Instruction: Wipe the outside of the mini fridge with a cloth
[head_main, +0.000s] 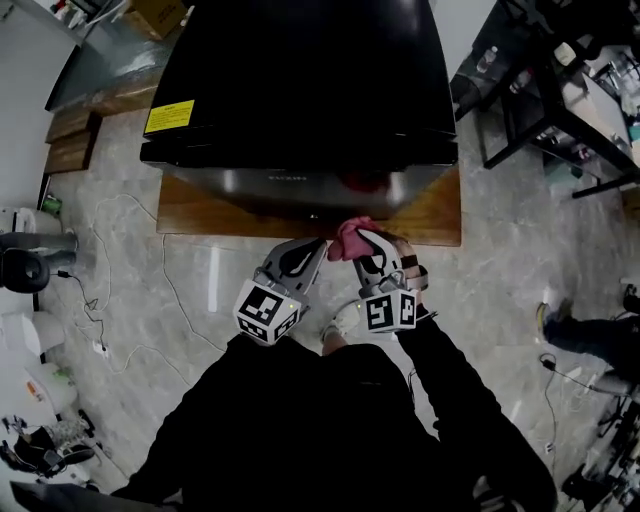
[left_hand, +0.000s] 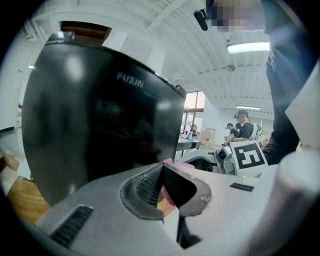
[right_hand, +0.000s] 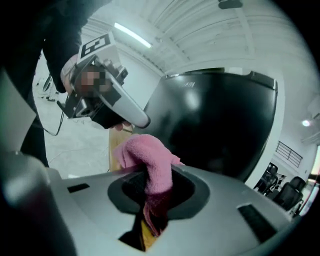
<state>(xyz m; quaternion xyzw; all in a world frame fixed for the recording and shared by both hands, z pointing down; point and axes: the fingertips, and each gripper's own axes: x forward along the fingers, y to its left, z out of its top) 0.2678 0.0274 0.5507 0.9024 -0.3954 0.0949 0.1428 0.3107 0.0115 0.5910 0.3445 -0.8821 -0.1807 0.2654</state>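
Observation:
The black mini fridge (head_main: 300, 80) stands on a low wooden platform (head_main: 200, 215), its glossy front facing me. A pink cloth (head_main: 348, 238) is bunched just before the fridge's lower front edge, and my right gripper (head_main: 365, 240) is shut on it. In the right gripper view the cloth (right_hand: 150, 160) rises out between the jaws of the right gripper (right_hand: 157, 177), with the fridge (right_hand: 220, 125) behind. My left gripper (head_main: 318, 244) is beside the cloth. In the left gripper view the left gripper (left_hand: 161, 170) is shut, tips meeting, with a sliver of pink cloth (left_hand: 169, 161) past them.
A yellow sticker (head_main: 170, 116) sits on the fridge's top left corner. Cables (head_main: 100, 300) trail over the marble floor at left. A black table frame (head_main: 540, 110) stands at the right, wooden boxes (head_main: 70, 140) at the left, and a person's legs (head_main: 590, 335) at the right.

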